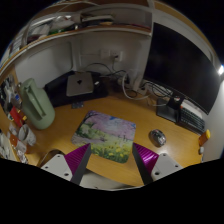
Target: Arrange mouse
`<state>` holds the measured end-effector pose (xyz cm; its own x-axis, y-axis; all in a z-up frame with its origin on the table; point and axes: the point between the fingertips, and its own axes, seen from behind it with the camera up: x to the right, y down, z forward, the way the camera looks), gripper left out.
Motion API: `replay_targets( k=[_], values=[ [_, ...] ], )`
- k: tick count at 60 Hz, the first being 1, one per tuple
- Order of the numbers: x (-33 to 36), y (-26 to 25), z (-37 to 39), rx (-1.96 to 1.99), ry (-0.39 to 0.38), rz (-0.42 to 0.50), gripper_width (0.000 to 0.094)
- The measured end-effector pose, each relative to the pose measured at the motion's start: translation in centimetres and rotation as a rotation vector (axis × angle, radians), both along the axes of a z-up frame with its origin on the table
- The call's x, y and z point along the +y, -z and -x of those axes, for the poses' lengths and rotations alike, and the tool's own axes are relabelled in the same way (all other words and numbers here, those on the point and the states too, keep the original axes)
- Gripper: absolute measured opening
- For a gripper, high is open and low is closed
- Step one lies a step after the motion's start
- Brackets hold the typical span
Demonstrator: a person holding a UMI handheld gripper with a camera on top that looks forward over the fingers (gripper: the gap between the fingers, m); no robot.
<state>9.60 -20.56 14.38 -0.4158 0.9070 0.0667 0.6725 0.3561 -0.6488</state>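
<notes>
Gripper held above a wooden desk, fingers apart, nothing between them.

Landmark: one patterned mouse pad (106, 135) on the desk (70, 118). Left of it, one pale green container (37, 103); items further left are cut off and unreadable. Gripper (110, 157) hovers just short of the pad. Right of the pad, apart from it, one small grey mouse (158, 137). Beyond, one dark monitor (180, 62); cables behind are indistinct.

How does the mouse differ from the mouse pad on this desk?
The mouse is small, rounded and dark grey; the mouse pad is far larger, flat and printed with a colourful picture. The mouse sits on bare desk beside the mouse pad, not on it. Both lie beyond the open gripper.
</notes>
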Motion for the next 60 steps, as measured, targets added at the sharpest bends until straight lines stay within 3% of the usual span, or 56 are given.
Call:
replay_targets(
  k=[34,60],
  values=[
    [16.4,2.8,4.4,0.044,0.407,-0.025,0.086],
    [19.7,7.5,10.5,0.136,0.414,0.03,0.0854]
  ],
)
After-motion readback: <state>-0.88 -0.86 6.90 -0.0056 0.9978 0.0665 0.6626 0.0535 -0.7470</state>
